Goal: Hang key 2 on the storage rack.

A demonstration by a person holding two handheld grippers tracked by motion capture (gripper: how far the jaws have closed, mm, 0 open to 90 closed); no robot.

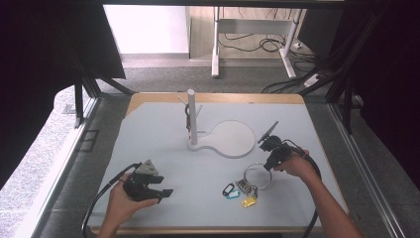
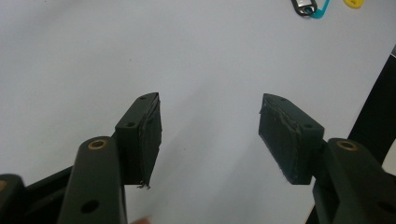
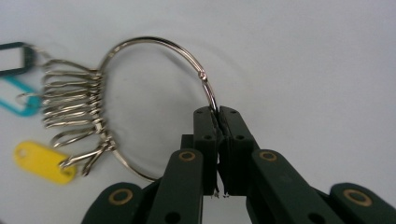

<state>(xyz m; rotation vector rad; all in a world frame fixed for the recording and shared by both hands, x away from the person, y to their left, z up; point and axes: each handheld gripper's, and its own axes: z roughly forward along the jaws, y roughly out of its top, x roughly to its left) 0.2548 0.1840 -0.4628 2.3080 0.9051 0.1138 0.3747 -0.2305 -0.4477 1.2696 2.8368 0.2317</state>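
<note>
A pale grey-white mat (image 1: 163, 148) covers a wooden-edged table (image 1: 218, 97), which stands on grey carpet between dark curtains at left and right. Beyond the far edge of the table are a white wall, the white legs of a desk (image 1: 216, 49) and loose black cables (image 1: 257, 44) on the floor.

At the far centre of the mat stands a white peg stand (image 1: 192, 116) on a flat, round white base (image 1: 233, 139).

The right gripper (image 1: 269, 166), at the near right of the mat, is clamped with its jaws together on the wire of a large metal key ring (image 3: 154, 51). In the right gripper view the ring lies flat on the mat and carries a row of small metal clasps (image 3: 74, 112), with a black key tag (image 3: 11, 58), a teal key tag (image 3: 18, 100) and a yellow key tag (image 3: 42, 161) fanned out on the side away from the jaws. In the high view the tags lie just nearer than the ring.

The left gripper (image 1: 161, 193) is held at the near left, well apart from the ring, its jaws apart over bare mat with nothing between them.
</note>
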